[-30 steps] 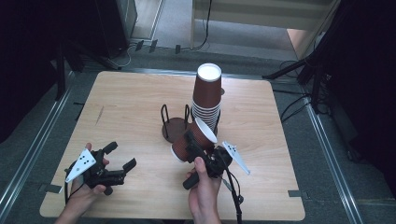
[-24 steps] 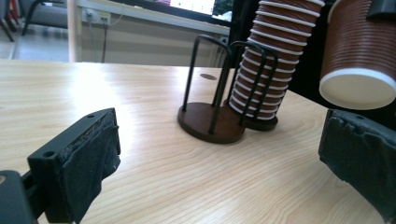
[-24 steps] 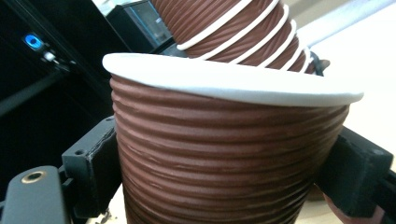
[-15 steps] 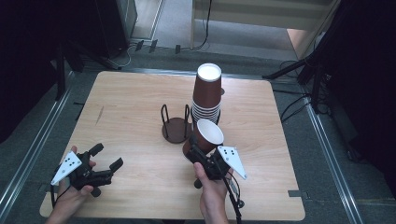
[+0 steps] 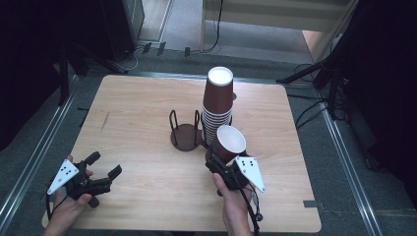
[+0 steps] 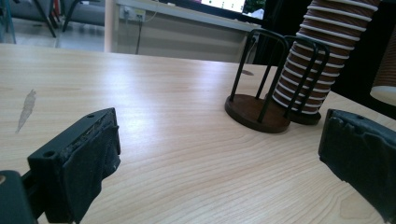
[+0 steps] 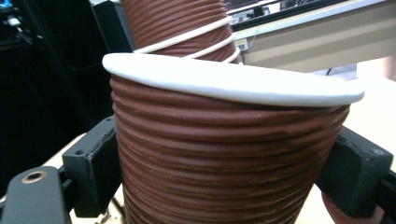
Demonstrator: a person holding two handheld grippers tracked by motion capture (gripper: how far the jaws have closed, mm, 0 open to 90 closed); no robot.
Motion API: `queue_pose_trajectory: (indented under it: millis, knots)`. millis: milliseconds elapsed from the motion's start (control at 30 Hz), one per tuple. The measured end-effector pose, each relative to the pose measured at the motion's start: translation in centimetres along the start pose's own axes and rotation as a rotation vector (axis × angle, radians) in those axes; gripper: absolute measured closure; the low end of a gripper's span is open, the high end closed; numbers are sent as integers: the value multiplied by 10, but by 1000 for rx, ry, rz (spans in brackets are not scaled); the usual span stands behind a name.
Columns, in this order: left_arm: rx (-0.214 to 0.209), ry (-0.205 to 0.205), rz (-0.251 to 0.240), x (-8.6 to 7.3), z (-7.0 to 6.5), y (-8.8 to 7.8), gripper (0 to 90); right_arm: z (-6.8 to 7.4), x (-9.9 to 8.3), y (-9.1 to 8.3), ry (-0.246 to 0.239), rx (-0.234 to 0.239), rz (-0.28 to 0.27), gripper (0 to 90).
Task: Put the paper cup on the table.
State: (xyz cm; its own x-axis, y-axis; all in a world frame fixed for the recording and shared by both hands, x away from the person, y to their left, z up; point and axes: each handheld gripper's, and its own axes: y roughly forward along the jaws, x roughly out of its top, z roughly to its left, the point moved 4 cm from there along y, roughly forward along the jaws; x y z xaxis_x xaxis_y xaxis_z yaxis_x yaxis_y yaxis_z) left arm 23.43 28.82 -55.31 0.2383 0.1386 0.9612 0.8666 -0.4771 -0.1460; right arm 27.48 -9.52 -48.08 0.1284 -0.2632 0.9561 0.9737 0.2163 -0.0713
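A tall stack of ribbed brown paper cups (image 5: 217, 105) with white rims stands near the table's middle, beside a dark round wire cup holder (image 5: 186, 133). My right gripper (image 5: 221, 162) is shut on a single brown paper cup (image 5: 228, 143), held upright just in front of the stack; in the right gripper view that cup (image 7: 229, 149) sits squeezed between both jaws. My left gripper (image 5: 104, 167) rests open near the table's front left corner with nothing between its jaws. In the left gripper view the holder (image 6: 259, 109) and the stack (image 6: 317, 60) stand ahead to the right.
The wooden table (image 5: 137, 108) has a small scuff mark (image 5: 105, 121) at its left. Metal rails run along both sides of the table, and cables and stand legs lie on the floor behind and to the right.
The right gripper has carried the cup slightly right and toward the front, tilting it upright. My left hand slid toward the front left corner, then settled.
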Motion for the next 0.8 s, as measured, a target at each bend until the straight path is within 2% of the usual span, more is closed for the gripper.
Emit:
queue_pose_trajectory:
  millis: [333, 400, 800]
  knots:
    - [18, 15, 21, -6, 4, 2, 0, -18, 0, 4, -88, -38, -30, 125]
    - [22, 18, 27, -7, 4, 2, 0, -19, 0, 4, -92, -40, -31, 125]
    - [42, 6, 35, -7, 4, 3, 0, -48, 0, 2, -149, -82, -59, 124]
